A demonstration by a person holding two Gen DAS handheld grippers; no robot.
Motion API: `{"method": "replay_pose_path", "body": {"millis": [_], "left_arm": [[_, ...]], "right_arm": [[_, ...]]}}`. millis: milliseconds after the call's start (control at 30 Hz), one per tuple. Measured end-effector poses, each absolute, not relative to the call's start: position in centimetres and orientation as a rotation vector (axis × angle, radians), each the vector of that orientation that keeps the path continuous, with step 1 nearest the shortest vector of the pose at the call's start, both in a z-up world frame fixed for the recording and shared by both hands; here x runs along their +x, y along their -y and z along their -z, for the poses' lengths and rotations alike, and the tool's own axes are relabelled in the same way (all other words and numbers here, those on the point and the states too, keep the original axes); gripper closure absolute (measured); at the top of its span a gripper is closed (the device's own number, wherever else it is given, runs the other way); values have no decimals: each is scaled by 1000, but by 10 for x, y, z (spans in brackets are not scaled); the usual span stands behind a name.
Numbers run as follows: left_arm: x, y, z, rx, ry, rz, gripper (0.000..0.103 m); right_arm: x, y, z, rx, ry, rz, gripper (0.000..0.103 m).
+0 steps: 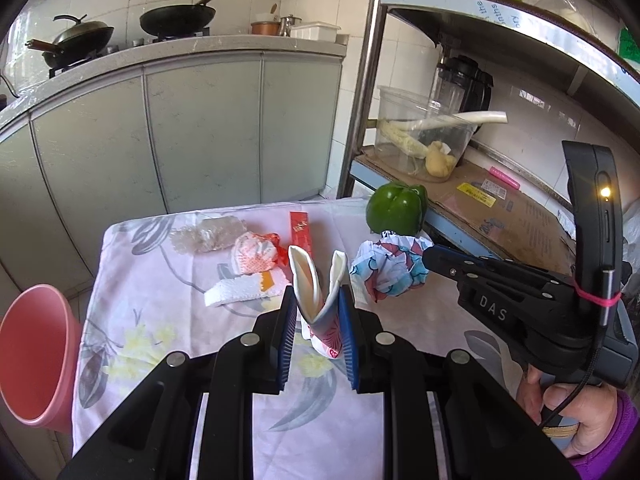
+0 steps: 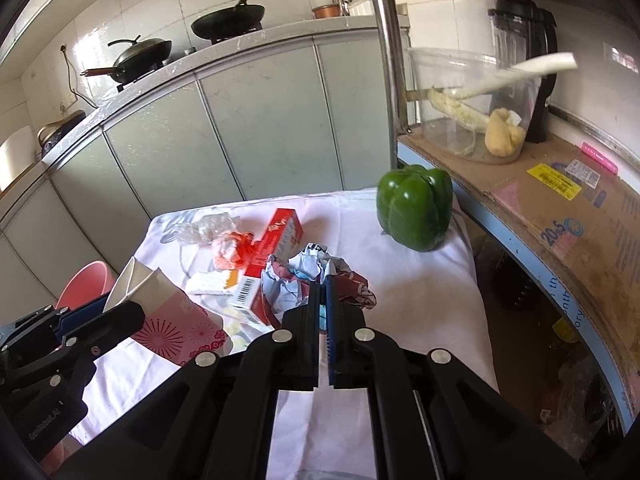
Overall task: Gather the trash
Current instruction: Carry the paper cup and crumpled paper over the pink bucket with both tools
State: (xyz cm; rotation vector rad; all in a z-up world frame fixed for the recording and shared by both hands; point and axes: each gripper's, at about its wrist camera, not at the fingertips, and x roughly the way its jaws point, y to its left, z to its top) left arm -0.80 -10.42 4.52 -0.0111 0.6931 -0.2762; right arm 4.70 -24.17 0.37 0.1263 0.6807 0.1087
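We note the left gripper [image 1: 318, 320] clamped on a squashed pink paper cup [image 1: 316, 292], held above the floral tablecloth [image 1: 160, 320]. The right gripper [image 2: 323, 300] is pinched tight on a crumpled paper ball [image 2: 308, 276] — beside the red box [image 2: 276, 256]. Pink bin [image 1: 36, 360] sits at the table's left edge.

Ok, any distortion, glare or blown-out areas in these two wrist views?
Left wrist: fisheye bends the steel shelf post; dark vignette corners; wall tiles glare near the wok. Right wrist: same curvature; the tablecloth is nearly blown out; the green pepper stays sharp.
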Motion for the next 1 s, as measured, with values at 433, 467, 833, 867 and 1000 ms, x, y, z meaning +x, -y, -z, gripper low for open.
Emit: {"method": "replay_pose_path", "body": {"millis": [433, 467, 833, 867, 1000], "left_arm": [[-15, 51, -47, -59, -669, 160, 83], [-15, 49, -46, -62, -668, 153, 83], [-17, -20, -43, -119, -649, -11, 83], [-17, -27, -43, -127, -649, -28, 83], [-19, -59, -39, -156, -651, -102, 83]], "right_arm": [[52, 188, -18, 65, -656, -202, 100], [54, 182, -19, 59, -656, -212, 100], [71, 105, -21, -16, -654, -354, 100], [72, 97, -21, -23, -653, -370, 100], [76, 60, -19, -50, -656, -440, 100]]}}
